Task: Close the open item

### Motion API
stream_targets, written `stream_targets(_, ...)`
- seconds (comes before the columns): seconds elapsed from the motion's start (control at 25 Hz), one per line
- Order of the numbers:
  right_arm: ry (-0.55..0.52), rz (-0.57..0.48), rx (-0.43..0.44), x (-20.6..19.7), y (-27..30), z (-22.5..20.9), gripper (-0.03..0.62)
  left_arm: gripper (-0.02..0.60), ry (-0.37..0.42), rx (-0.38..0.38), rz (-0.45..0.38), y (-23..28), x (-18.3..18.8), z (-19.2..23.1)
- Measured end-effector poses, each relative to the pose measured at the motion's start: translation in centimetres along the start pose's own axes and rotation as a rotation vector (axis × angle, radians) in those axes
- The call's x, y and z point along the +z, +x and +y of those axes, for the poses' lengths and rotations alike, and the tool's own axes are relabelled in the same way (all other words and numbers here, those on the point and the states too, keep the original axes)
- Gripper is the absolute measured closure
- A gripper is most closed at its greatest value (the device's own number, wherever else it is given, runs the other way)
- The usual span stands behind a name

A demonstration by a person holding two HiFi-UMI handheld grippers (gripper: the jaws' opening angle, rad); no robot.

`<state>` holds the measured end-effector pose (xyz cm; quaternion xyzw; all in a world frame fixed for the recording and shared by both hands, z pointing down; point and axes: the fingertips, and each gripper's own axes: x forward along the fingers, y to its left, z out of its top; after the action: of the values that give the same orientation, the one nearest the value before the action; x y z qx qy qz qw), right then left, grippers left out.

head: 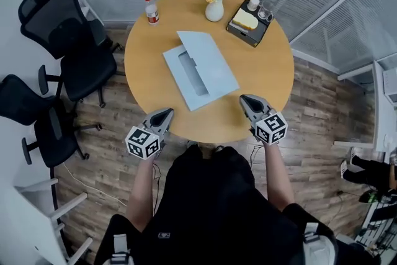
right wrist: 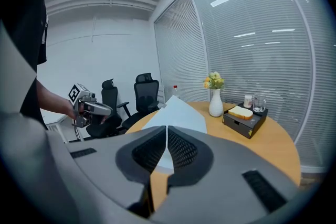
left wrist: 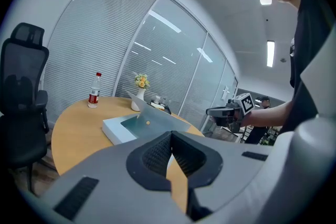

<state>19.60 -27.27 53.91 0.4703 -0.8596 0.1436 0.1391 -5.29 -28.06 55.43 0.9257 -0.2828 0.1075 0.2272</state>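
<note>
A person in dark clothing is standing at a round wooden surface (head: 267, 68), holding a two-jaw tool in each hand at its near edge. At far left, black office chairs (head: 68, 40) are sitting on the wood floor beside the surface. A red-capped bottle (head: 151, 10) is standing upright near the far left rim. The left tool (head: 166, 113) is hovering at the near rim, its jaws clenched together with nothing between them. The pale blue laptop (head: 200, 68) is lying at the centre of the surface with its lid raised open, apart from both tools. Behind it, a white vase (head: 214, 9) of yellow flowers is standing upright, and just to its right a black tray (head: 247, 34) is carrying a yellowish slab and small cups. The right tool (head: 245, 98) is hovering over the near right rim, its jaws likewise clenched and empty, pointing toward the laptop.
</note>
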Motion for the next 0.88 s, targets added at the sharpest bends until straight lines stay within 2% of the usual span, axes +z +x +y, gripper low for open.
stream_targets(0.28,-0.008,0.001,0.008,1.5,2.6,-1.6,0.588,0.577,-0.011,-0.024,0.029,2.6,0.3,1.9)
stream_targets(0.48,-0.024,-0.002,0.043,2.0,5.0,-2.7,0.588,0.577,-0.023,-0.008,0.043,4.3,-0.2,3.4)
stream_targets(0.72,-0.034,0.017,0.077,2.2,7.0,-3.7,0.588,0.577,-0.079,0.022,0.074,5.9,-2.1,4.3)
stream_targets(0.88,-0.021,0.02,0.045,1.6,8.5,-5.7,0.588,0.577,-0.083,0.024,0.088,7.2,-2.6,4.8)
